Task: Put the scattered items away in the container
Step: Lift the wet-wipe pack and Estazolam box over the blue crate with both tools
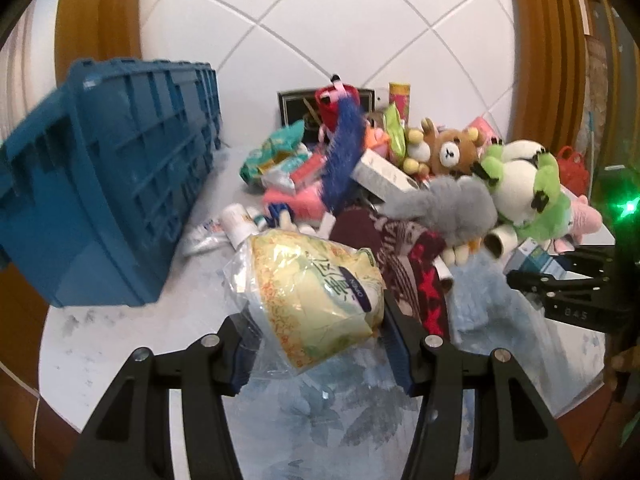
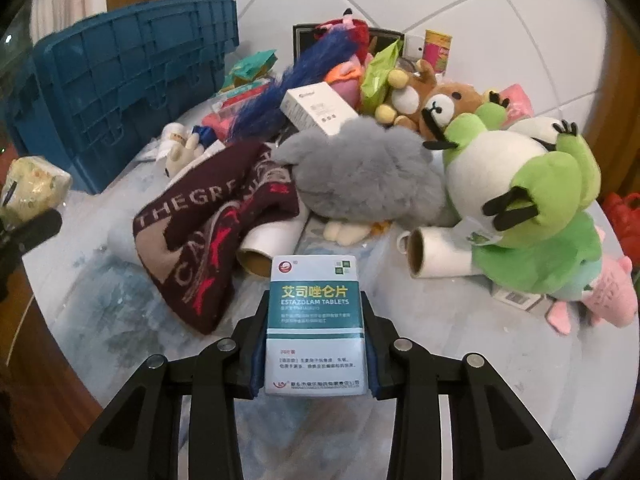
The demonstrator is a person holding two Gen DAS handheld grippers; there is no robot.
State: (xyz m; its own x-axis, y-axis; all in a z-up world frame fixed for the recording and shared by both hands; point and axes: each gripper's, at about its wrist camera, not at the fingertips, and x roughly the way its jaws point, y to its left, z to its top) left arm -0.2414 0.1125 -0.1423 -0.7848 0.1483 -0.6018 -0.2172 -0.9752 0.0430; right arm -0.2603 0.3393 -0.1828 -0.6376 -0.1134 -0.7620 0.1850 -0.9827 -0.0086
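Observation:
My left gripper (image 1: 316,344) is shut on a yellow tissue pack in clear wrap (image 1: 320,296), held above the table near the blue crate (image 1: 112,168) on the left. My right gripper (image 2: 316,344) is shut on a white and teal tablet box (image 2: 316,320), held over the table's front. The crate also shows in the right wrist view (image 2: 120,76) at the far left. The tissue pack shows there at the left edge (image 2: 34,186). The right gripper shows in the left wrist view (image 1: 576,284) at the right, with the box (image 1: 536,260) partly hidden.
A pile fills the table's middle and back: a grey plush (image 2: 360,172), a green frog plush (image 2: 528,200), a brown bear (image 2: 444,108), a dark red scarf (image 2: 208,232), cardboard tubes (image 2: 436,256), a blue feather duster (image 2: 280,92), a white box (image 2: 316,108), packets and tubes.

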